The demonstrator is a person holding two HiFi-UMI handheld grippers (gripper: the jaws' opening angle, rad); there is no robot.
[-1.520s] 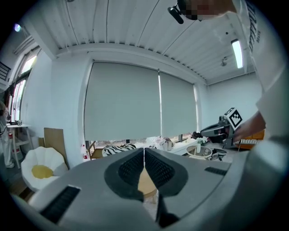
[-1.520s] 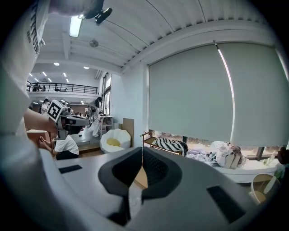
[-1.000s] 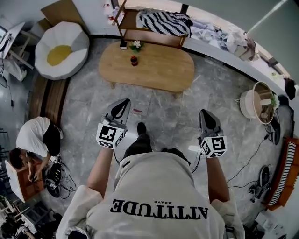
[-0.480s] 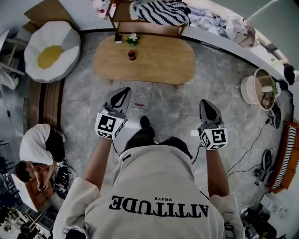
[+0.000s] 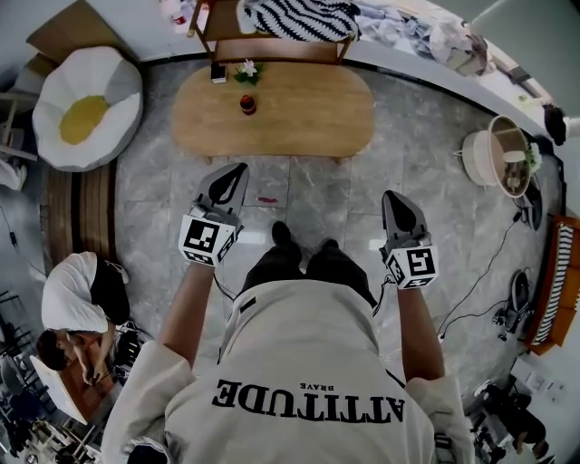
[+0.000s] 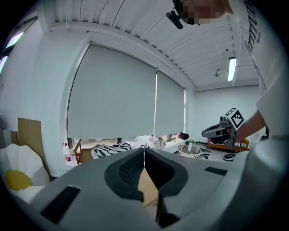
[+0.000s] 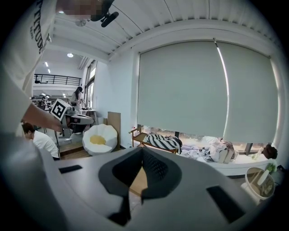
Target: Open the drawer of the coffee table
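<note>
Both grippers clenched, nothing between the jaws. Left gripper (image 5: 236, 169) and right gripper (image 5: 392, 195) are held out level over the floor, short of the table's near long edge and well apart from it, left tips the nearer. Each is grey plastic, with black ribbed pads meeting at a thin seam and a white cube of square markers at the rear.

Table (image 5: 299, 113): low, long oval top, light wood, smooth, rounded ends. From above its drawer front cannot be made out. In both gripper views a wedge of that pale wood shows just under the closed tips.

On the table, toward its far left: small dark red jar (image 5: 247, 104); beyond it a little plant (image 5: 246, 70) with white blossom; beside that a flat dark slab (image 5: 217, 72).

Floor (image 5: 317, 195): grey stone-look tiles, glossy. A small red scrap (image 5: 267, 199) lies between the table and the left gripper.

Left of the table: cushion (image 5: 86, 104), white, scalloped, yellow centre, like a fried egg. Behind the table: wooden bench (image 5: 272, 47) under a black-and-white striped cloth (image 5: 299, 18). Right of the table, apart: round pale tub (image 5: 494, 154).

A seated person (image 5: 77, 294) in a white top, far left of the table and nearer than the grippers.
</note>
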